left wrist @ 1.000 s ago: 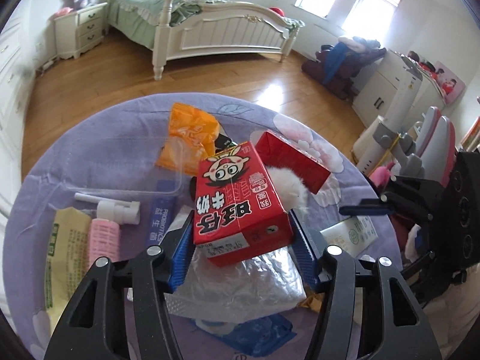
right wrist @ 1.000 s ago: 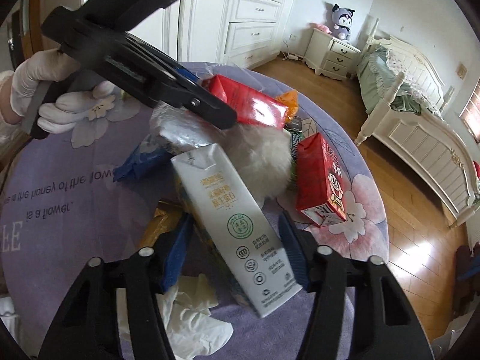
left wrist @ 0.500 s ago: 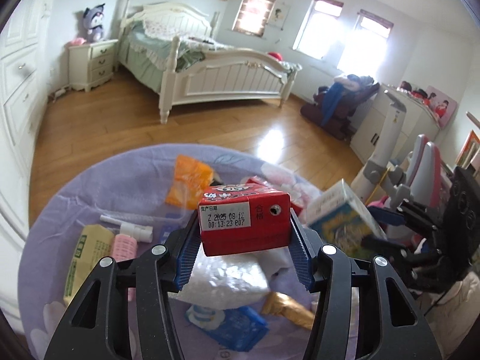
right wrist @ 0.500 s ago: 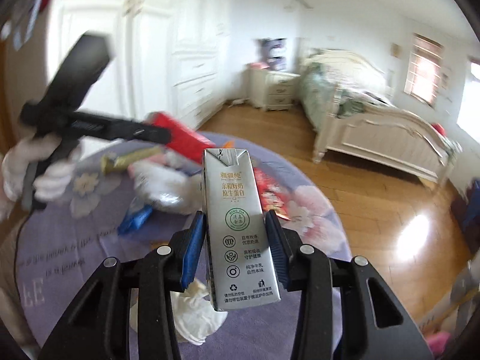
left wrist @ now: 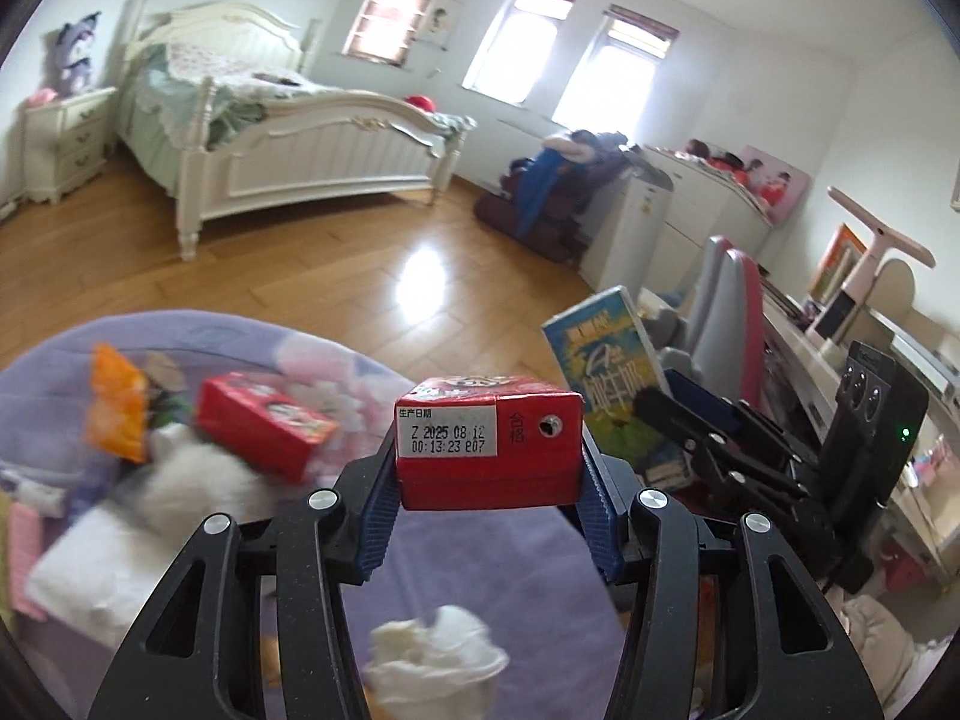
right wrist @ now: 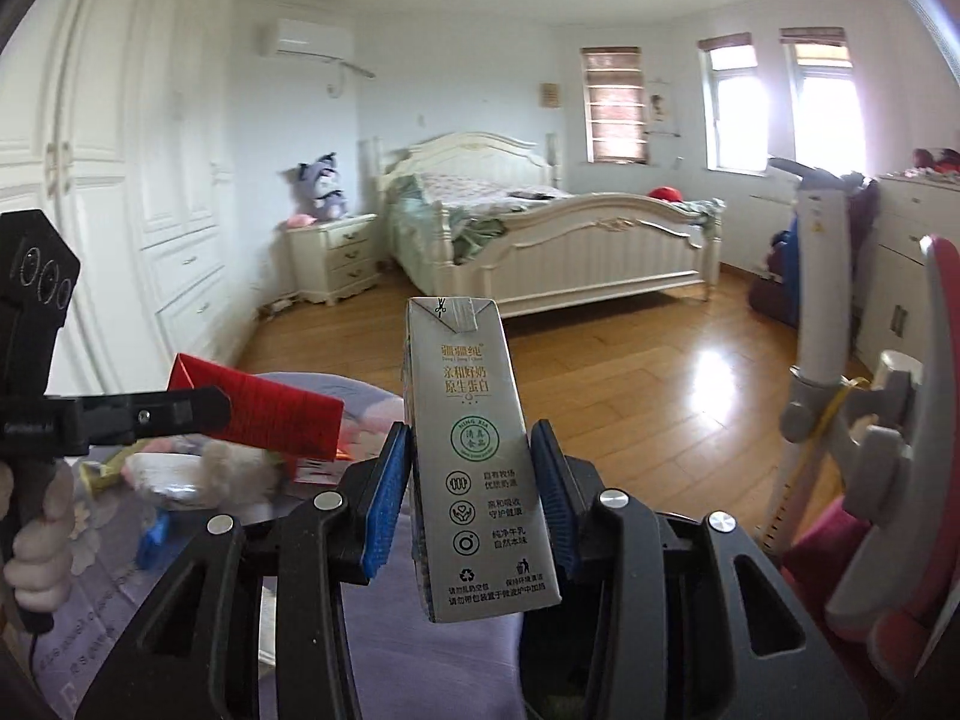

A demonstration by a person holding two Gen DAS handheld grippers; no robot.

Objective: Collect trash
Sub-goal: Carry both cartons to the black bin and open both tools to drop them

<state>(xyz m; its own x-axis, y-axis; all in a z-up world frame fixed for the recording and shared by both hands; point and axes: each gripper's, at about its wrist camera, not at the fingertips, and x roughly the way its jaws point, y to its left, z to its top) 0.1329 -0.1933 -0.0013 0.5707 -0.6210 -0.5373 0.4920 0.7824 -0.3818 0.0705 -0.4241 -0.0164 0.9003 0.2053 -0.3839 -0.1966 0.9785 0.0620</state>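
Midway only: left gripper fingers pinching red carton, right gripper fingers pinching grey carton, both aloft; second red carton, orange wrapper, tissue left on bench.

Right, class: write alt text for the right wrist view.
The right gripper holds a tall grey milk carton upright between blue-padded jaws above a purple table. At left, the left gripper holds a red drink carton; a white bed stands behind.
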